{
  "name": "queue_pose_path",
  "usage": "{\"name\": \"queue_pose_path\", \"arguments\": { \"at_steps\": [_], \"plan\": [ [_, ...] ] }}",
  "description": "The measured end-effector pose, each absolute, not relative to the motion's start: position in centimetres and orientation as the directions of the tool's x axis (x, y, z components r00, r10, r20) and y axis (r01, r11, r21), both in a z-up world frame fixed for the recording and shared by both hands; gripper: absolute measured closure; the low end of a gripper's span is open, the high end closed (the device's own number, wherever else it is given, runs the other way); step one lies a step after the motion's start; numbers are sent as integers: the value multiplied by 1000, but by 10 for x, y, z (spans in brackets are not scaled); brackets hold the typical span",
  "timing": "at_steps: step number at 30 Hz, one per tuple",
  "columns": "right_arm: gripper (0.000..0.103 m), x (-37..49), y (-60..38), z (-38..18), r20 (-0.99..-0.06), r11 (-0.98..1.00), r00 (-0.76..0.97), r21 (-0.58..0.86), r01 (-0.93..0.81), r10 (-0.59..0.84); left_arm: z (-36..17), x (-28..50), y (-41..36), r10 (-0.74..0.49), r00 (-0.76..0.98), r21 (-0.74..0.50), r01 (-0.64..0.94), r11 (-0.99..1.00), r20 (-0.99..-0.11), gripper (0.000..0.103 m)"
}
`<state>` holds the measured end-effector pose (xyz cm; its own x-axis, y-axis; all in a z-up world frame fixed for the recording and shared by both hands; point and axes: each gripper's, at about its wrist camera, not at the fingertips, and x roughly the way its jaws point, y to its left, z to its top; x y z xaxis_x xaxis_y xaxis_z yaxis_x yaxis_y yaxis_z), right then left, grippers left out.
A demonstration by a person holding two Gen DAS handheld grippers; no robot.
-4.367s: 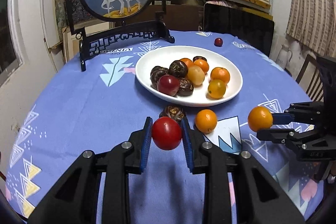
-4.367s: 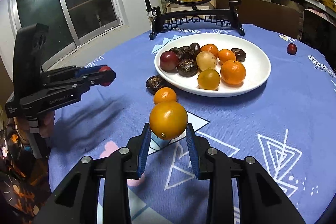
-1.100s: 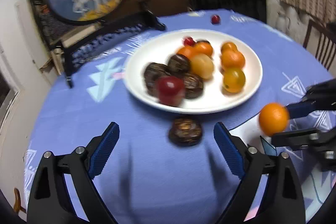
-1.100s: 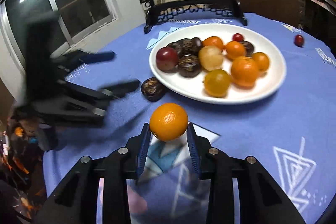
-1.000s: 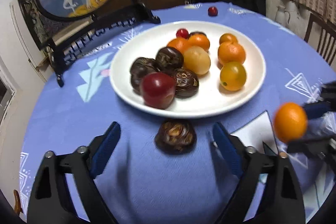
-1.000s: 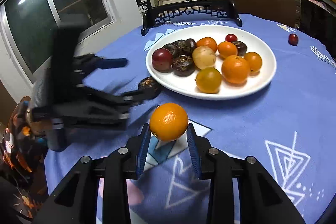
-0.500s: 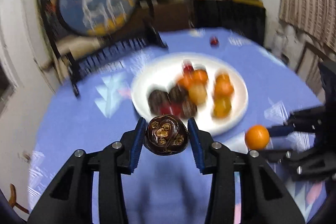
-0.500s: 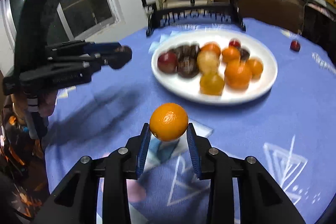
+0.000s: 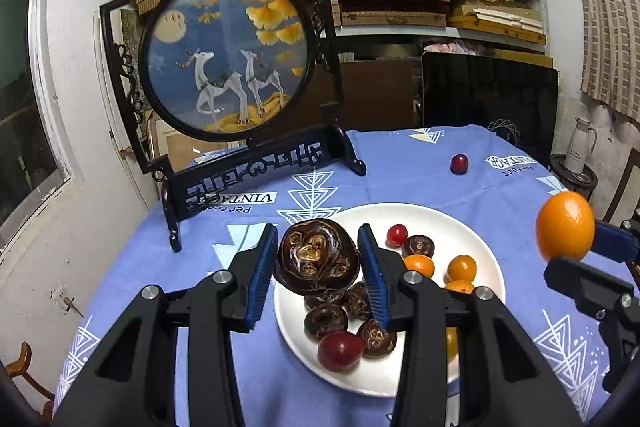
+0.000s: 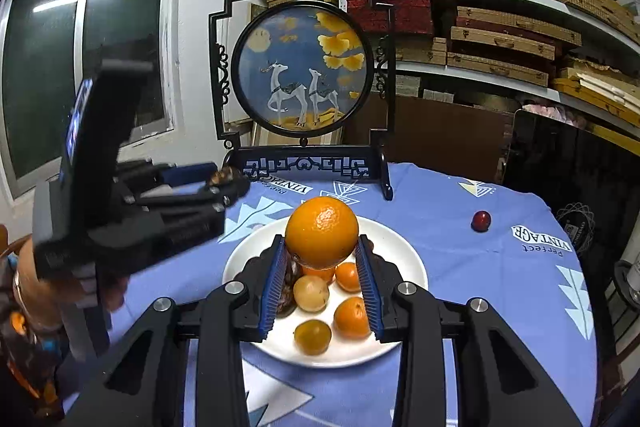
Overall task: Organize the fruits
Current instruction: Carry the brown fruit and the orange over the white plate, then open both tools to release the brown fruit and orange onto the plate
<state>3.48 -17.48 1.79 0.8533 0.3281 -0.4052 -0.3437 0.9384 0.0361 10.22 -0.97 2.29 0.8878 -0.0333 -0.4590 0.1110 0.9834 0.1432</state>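
My left gripper [image 9: 318, 263] is shut on a dark brown wrinkled fruit [image 9: 316, 257] and holds it above the near left part of the white plate [image 9: 486, 247]. My right gripper [image 10: 322, 267] is shut on an orange [image 10: 322, 231] and holds it above the same plate [image 10: 408, 255]; the orange also shows at the right of the left wrist view [image 9: 565, 227]. The plate holds several oranges, dark brown fruits and red fruits. A small red fruit [image 9: 459, 163] lies alone on the blue tablecloth behind the plate, also in the right wrist view [image 10: 480, 221].
A round deer picture in a black stand [image 9: 228, 67] stands at the back of the table. A dark screen [image 9: 488, 99] leans behind the far edge. Shelves of boxes fill the back wall. A white jug [image 9: 580, 145] stands on a side stool at right.
Both grippers have risen and moved in over the plate with their fruits. A second ago the left gripper was open around the dark fruit on the cloth; now it holds it.
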Motion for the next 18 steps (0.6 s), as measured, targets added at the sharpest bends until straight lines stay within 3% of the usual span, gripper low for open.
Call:
{"name": "queue_pose_path", "arguments": {
  "at_steps": [18],
  "plan": [
    [67, 102, -162, -9, -474, 949, 830, 38, -313, 293, -1, 156, -23, -17, 872, 158, 108, 982, -489, 63]
  ]
}}
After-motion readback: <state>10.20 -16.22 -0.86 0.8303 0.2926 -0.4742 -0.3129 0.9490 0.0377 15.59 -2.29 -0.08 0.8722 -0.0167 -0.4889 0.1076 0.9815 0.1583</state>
